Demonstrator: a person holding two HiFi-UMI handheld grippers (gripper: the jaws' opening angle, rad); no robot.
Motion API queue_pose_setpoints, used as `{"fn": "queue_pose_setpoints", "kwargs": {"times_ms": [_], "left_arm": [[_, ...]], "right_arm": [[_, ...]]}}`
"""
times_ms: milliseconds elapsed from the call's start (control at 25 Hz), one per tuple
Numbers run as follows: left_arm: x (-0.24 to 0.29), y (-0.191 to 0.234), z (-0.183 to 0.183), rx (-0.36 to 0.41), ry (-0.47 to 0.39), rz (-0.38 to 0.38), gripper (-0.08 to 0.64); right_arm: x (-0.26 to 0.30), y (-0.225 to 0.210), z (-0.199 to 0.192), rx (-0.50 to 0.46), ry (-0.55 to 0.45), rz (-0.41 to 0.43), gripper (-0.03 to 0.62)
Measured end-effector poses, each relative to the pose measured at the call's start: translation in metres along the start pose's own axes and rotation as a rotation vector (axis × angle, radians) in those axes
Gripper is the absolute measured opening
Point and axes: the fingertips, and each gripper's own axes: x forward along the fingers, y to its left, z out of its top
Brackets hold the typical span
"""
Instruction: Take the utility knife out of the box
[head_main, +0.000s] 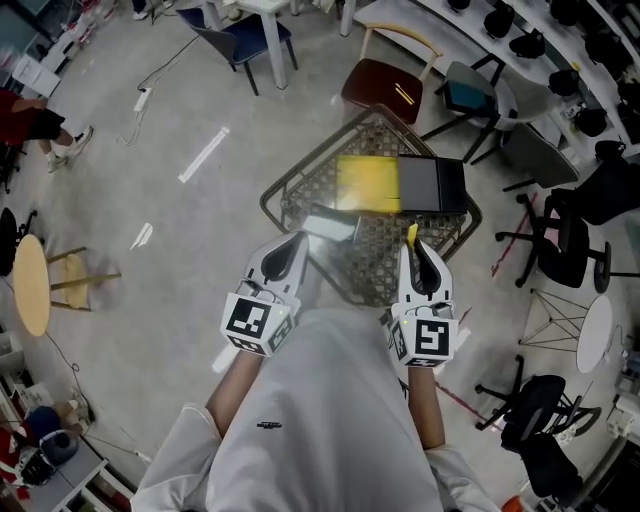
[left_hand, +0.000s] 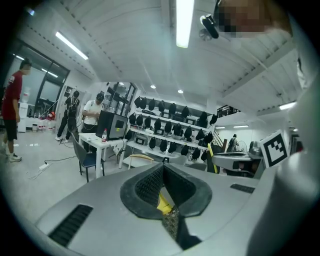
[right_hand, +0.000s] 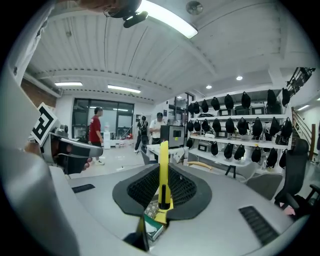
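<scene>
My right gripper (head_main: 415, 250) is shut on a yellow utility knife (head_main: 411, 237), whose slim body sticks up out of the pads (right_hand: 163, 170). It hangs above the near side of a wire-mesh table (head_main: 300, 185). A small white and green box (head_main: 330, 228) lies on the mesh just ahead of my left gripper (head_main: 292, 245). That gripper's jaws stand apart with nothing between them (left_hand: 165, 192). In the left gripper view the right gripper (left_hand: 235, 160) shows at the right with the knife (left_hand: 212, 152) pointing up.
A yellow box (head_main: 368, 185) and a dark flat case (head_main: 432, 185) lie side by side at the back of the table. Chairs (head_main: 378, 85) and office stools (head_main: 560, 240) crowd the far and right sides. People stand by a desk (left_hand: 102, 142) in the distance.
</scene>
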Motion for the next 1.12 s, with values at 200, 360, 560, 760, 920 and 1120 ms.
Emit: {"fn": "queue_pose_setpoints", "kwargs": {"times_ms": [200, 360, 560, 760, 920, 1120], "left_arm": [[0.006, 0.001, 0.005, -0.001, -0.008, -0.002, 0.003], [0.006, 0.002, 0.008, 0.008, -0.007, -0.005, 0.003], [0.007, 0.003, 0.008, 0.018, -0.003, -0.005, 0.003], [0.009, 0.001, 0.009, 0.021, -0.003, -0.004, 0.003], [0.008, 0.002, 0.01, 0.022, -0.006, -0.002, 0.003], [0.005, 0.003, 0.009, 0.021, -0.004, 0.005, 0.003]], "right_arm": [[0.007, 0.003, -0.003, 0.012, 0.001, 0.007, 0.042], [0.011, 0.005, 0.001, 0.014, -0.009, 0.008, 0.043], [0.012, 0.003, 0.002, 0.008, -0.018, 0.003, 0.042], [0.014, 0.001, 0.002, 0.008, -0.019, 0.009, 0.042], [0.015, 0.002, 0.001, 0.005, -0.019, 0.013, 0.042], [0.016, 0.004, -0.001, 0.002, -0.016, 0.02, 0.042]]}}
